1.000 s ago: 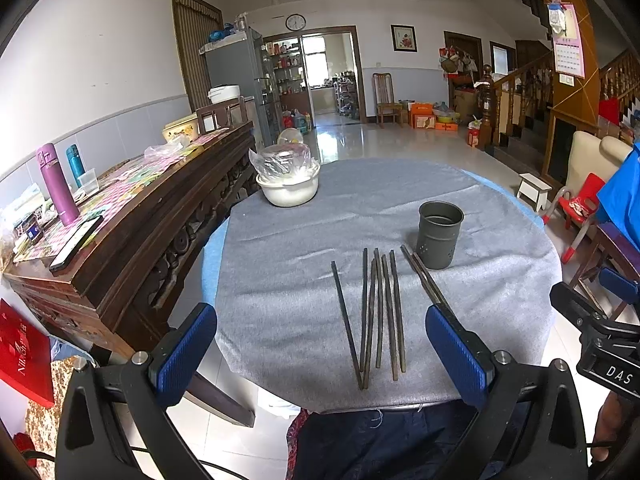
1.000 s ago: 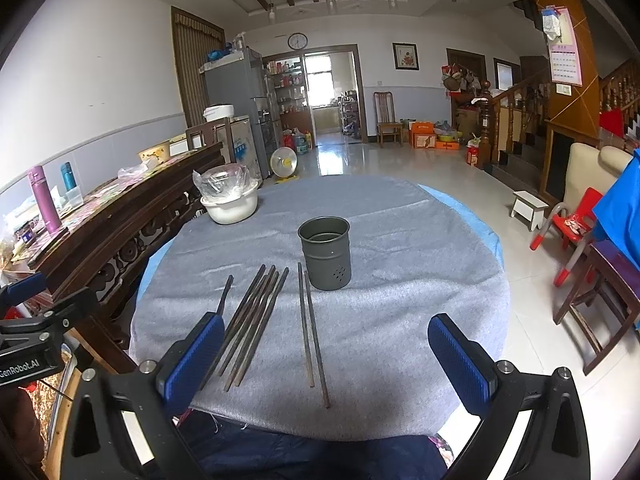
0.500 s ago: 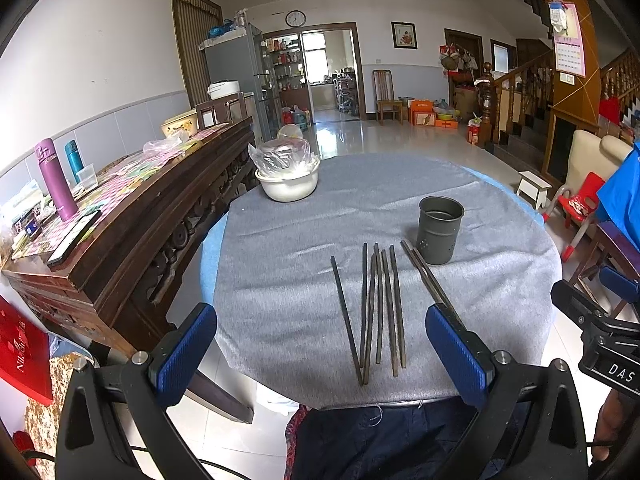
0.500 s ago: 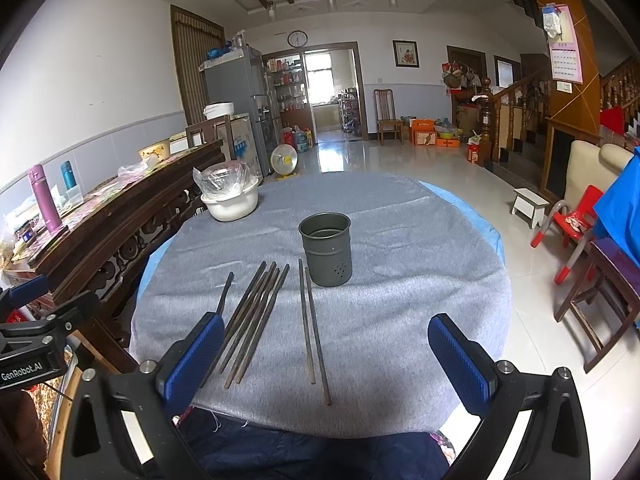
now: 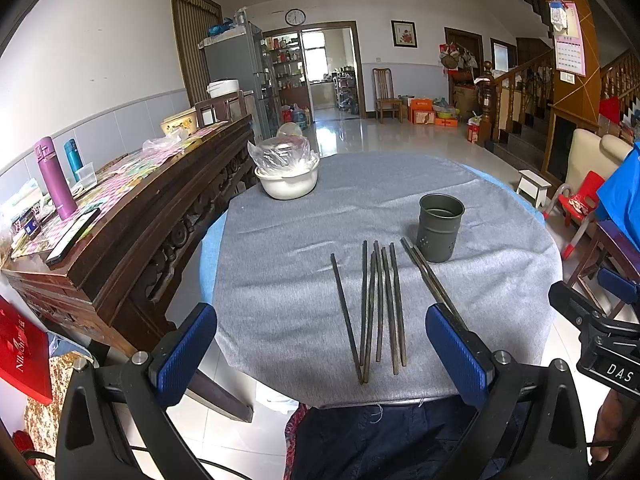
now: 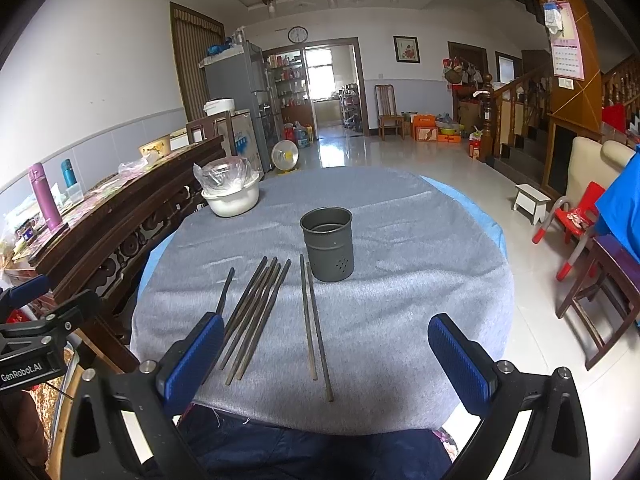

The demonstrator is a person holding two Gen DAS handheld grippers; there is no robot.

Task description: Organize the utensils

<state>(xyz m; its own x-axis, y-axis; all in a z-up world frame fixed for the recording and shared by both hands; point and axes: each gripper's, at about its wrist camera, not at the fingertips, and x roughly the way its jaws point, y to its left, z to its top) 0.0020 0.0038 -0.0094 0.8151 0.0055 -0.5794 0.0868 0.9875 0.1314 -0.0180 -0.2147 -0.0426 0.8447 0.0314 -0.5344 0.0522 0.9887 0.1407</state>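
We hold both the left gripper [image 5: 320,354] and right gripper [image 6: 326,358] spread wide and empty, their pads hiding parts of the chopsticks [image 6: 256,314] beside the cup [image 6: 328,248]

The left gripper [image 5: 320,354] is level and spread wide, its blue-padded fingers [image 5: 187,354] at 7 and 5 o'clock of its view, holding nothing. The right gripper [image 6: 326,364] is posed alike, wide apart and empty, its blue pads [image 6: 460,364] low in its view. Dark-clothed legs [image 6: 304,452] show at 6 o'clock.
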